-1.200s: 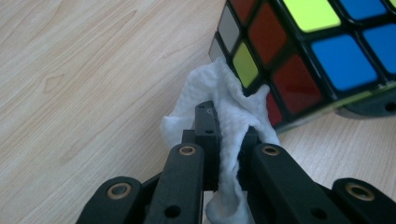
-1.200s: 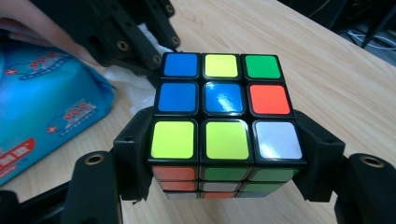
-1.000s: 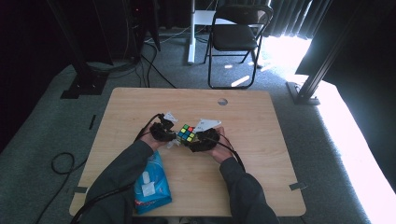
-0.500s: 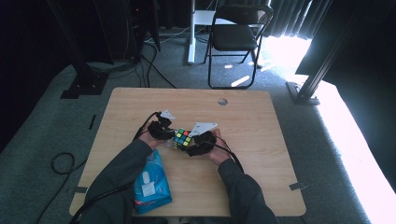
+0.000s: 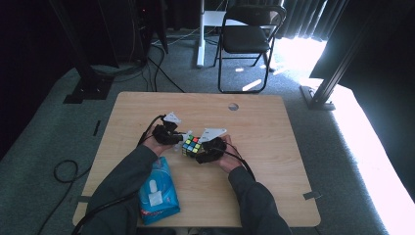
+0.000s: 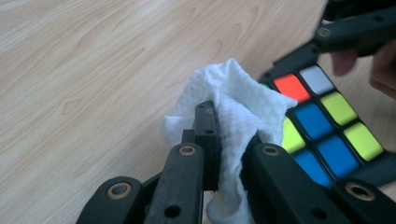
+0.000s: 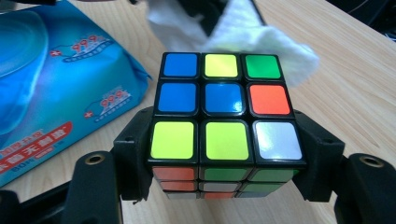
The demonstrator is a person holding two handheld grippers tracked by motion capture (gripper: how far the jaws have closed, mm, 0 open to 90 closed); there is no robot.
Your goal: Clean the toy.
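Observation:
A colour-scrambled puzzle cube [image 7: 224, 112] is held just above the table, with my right gripper [image 7: 224, 154] shut on its two sides. Its top face shows blue, yellow, green, orange and white tiles. My left gripper [image 6: 231, 130] is shut on a crumpled white wipe [image 6: 233, 107], which touches the cube [image 6: 327, 130] at its edge. In the right gripper view the wipe [image 7: 261, 35] lies against the cube's far side. From above, the left gripper [image 5: 178, 139] and the right gripper [image 5: 203, 149] meet at the cube [image 5: 192, 145] near the table's middle.
A blue pack of wet wipes [image 5: 156, 191] lies on the wooden table [image 5: 274, 147] by the person's left forearm and also appears in the right gripper view [image 7: 56, 93]. A round cable hole [image 5: 233, 106] sits near the far edge. A folding chair [image 5: 247, 39] stands beyond the table.
The left gripper with the wipe has shifted slightly against the cube. The right gripper keeps the cube in nearly the same spot.

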